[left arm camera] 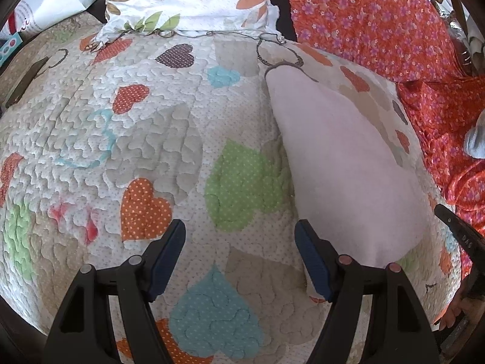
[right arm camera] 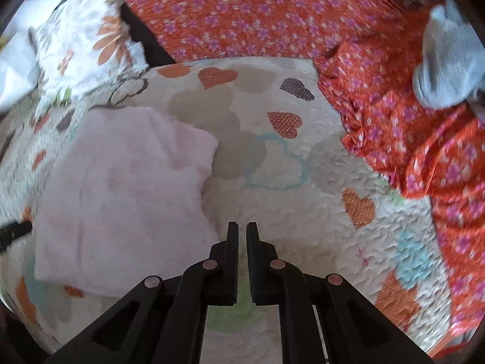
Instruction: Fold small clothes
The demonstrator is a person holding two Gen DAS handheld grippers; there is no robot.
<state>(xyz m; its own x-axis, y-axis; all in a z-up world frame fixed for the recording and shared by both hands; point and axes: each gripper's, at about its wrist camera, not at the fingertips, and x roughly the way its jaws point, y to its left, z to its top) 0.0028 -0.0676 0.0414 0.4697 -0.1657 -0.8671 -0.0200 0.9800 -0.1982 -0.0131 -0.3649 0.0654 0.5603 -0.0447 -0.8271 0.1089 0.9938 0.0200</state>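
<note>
Legible markings: almost none.
Faint embossed characters on black tool point(left arm camera: 463, 236) at right edge of left wrist view, too small to read. Red script on white paper bag point(left arm camera: 33, 15) at upper left, illegible. Nothing readable in right wrist view.

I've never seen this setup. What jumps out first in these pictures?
A heart-patterned quilt covers the bed, with a pale pink folded cloth lying on it. An orange floral fabric lies crumpled along the far and right edges. The left tongs gape open; the right tongs are nearly shut, empty.
</note>
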